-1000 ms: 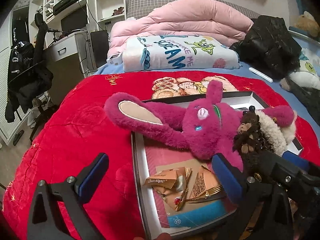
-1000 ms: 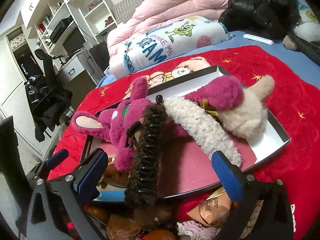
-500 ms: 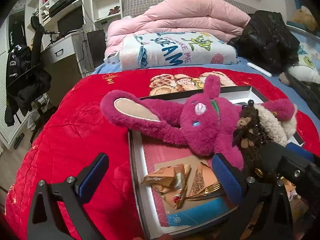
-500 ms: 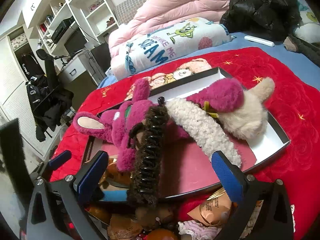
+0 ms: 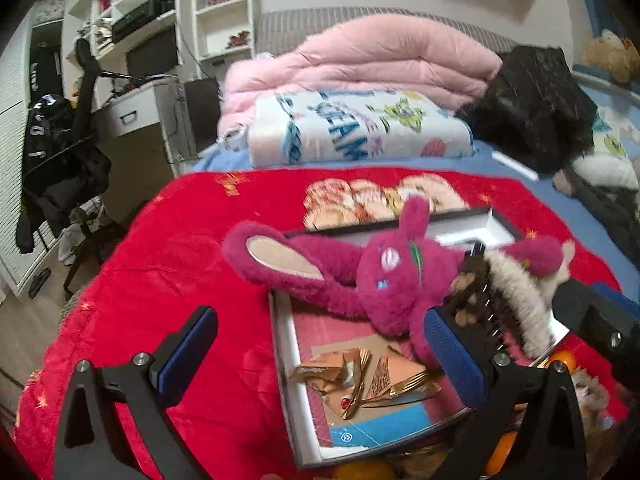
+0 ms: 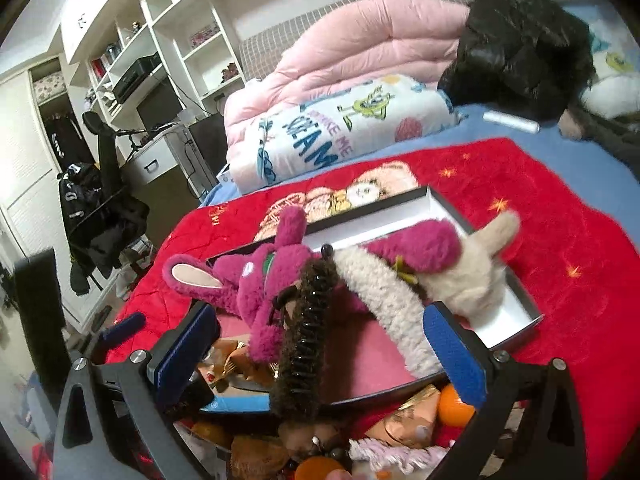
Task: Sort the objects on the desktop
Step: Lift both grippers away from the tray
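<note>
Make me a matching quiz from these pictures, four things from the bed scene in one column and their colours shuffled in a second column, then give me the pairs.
Things:
1. long-eared plush rabbit
2. quilted blanket under the shallow box
3. puffy jacket heaped on the bed
4. folded duvet by the headboard

Colours:
A. black
B. pale pink
C. magenta
D. bright red

Pairs: 1-C, 2-D, 3-A, 4-B
</note>
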`<action>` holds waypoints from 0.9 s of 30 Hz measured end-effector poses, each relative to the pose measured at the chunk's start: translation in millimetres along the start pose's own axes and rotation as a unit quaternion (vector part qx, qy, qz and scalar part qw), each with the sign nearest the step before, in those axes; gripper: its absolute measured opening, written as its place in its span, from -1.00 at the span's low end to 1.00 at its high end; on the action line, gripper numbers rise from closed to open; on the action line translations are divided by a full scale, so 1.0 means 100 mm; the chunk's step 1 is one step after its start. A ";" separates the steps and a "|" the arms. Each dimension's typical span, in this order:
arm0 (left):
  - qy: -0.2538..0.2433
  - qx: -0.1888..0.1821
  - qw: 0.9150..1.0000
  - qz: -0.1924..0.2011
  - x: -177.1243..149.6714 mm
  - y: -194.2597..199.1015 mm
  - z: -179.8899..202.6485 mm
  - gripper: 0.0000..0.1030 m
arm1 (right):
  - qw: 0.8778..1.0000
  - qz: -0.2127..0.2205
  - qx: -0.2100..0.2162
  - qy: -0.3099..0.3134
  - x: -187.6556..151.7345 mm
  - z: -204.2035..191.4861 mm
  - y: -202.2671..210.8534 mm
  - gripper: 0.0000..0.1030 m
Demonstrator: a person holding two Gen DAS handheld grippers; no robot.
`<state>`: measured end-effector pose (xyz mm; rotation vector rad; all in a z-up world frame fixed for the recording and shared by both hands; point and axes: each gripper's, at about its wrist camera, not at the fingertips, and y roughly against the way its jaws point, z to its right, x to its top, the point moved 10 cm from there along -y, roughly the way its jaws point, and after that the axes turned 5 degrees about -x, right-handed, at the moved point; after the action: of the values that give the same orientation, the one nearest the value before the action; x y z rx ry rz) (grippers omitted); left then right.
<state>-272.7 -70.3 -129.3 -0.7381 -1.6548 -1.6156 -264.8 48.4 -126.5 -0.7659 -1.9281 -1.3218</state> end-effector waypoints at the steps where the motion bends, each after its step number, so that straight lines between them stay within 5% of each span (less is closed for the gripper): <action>1: 0.009 -0.005 1.000 0.001 0.06 0.09 0.00 1.00 | 1.000 0.005 -0.002 0.003 0.04 -0.01 0.06 1.00; 16: -0.005 -0.075 0.996 0.056 0.99 1.96 0.25 1.00 | 0.997 0.075 -0.021 0.003 0.89 -0.21 1.81 1.00; 19: -0.036 -0.114 0.991 0.054 0.99 2.31 0.44 1.00 | 0.995 0.098 -0.034 0.011 0.99 -0.20 2.24 1.00; 27: -0.034 -0.108 0.990 0.087 0.58 2.72 0.53 1.00 | 0.987 0.147 -0.052 0.029 0.69 0.01 2.86 1.00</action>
<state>-94.4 -5.8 81.5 -1.0285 -1.4316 -1.6749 -85.4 146.4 85.7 -1.0112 -1.6365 -1.2532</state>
